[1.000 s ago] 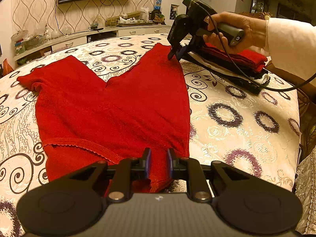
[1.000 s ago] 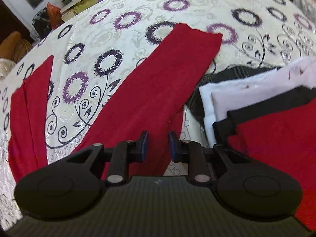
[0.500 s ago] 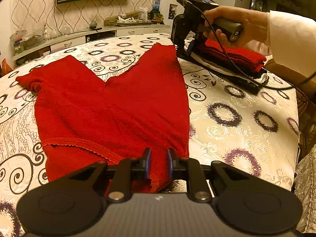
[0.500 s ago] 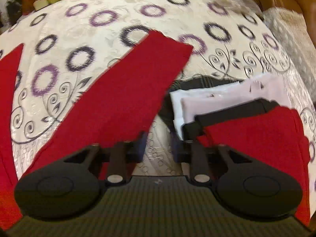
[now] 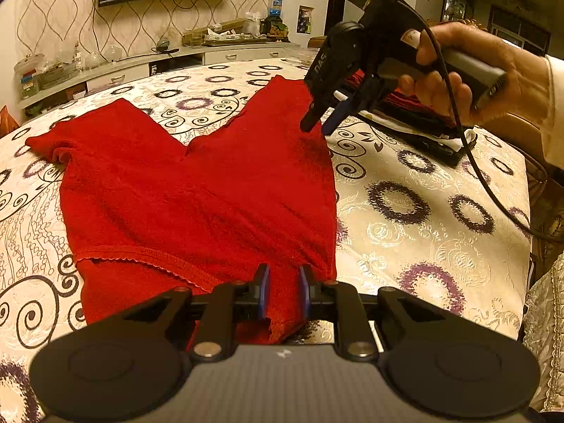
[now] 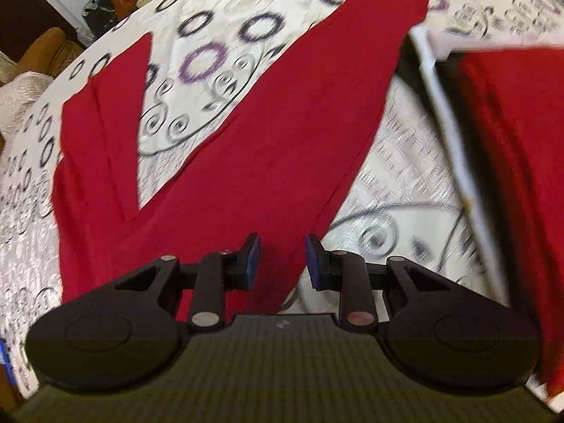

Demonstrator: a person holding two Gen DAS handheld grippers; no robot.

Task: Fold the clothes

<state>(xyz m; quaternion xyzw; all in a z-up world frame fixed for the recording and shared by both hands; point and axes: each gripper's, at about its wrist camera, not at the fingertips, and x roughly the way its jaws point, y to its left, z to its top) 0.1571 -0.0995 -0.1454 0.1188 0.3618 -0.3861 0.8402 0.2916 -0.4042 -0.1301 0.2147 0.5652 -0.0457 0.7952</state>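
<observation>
Red trousers (image 5: 197,194) lie flat across the patterned bedspread (image 5: 423,218), filling the centre of the left wrist view, legs spread toward the top. Left gripper (image 5: 283,294) at lower centre: jaws narrow, waistband corner pinched between them. Right gripper (image 6: 282,261), in a hand (image 5: 469,70) at upper right: jaws apart, empty, above the right trouser leg. Folded stack (image 5: 416,123) at right.

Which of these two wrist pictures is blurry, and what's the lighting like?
Right wrist view: motion blur smears the patterned bedspread and the stack of folded clothes, while the right gripper itself stays sharp. Left wrist view: sharp, under warm yellowish indoor light; the red trousers are crisp, a dark shadow sits under the right gripper, and the fisheye bends the edges.
</observation>
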